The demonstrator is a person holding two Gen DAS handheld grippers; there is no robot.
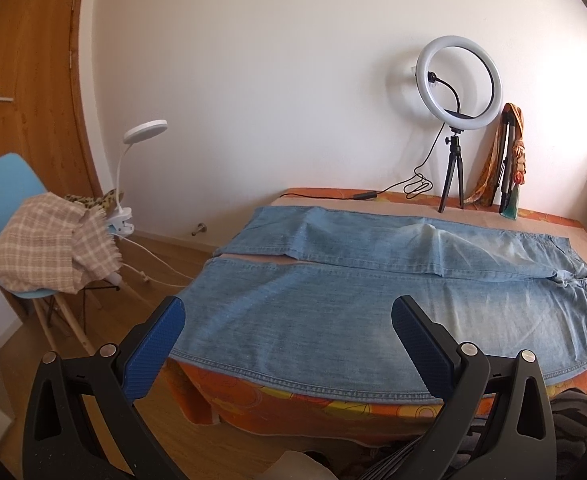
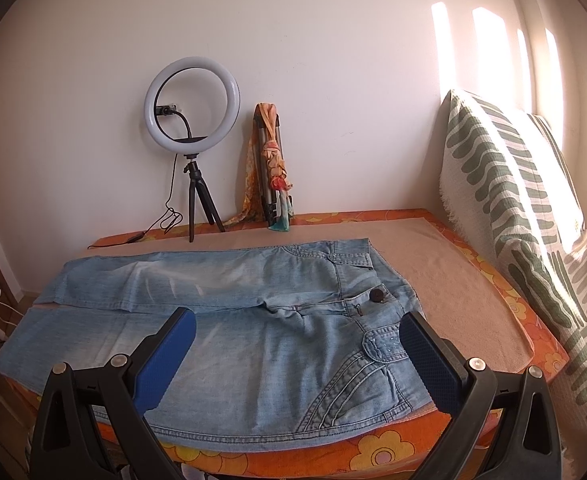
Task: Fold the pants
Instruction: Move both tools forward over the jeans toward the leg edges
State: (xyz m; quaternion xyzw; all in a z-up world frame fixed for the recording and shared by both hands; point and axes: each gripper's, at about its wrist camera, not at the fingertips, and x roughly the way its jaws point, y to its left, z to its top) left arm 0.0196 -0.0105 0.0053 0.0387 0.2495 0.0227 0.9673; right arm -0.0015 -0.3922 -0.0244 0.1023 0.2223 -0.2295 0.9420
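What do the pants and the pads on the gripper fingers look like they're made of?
The pants look like light-blue washed denim: woven grain, faded patches, stitched seams and a dark button. The fingers' blue pads seem to be matte rubber or soft plastic with a fine grid texture.

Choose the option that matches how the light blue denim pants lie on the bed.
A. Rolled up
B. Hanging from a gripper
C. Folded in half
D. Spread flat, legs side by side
D: the light blue denim pants lie flat, both legs stretched out side by side, both grippers open.
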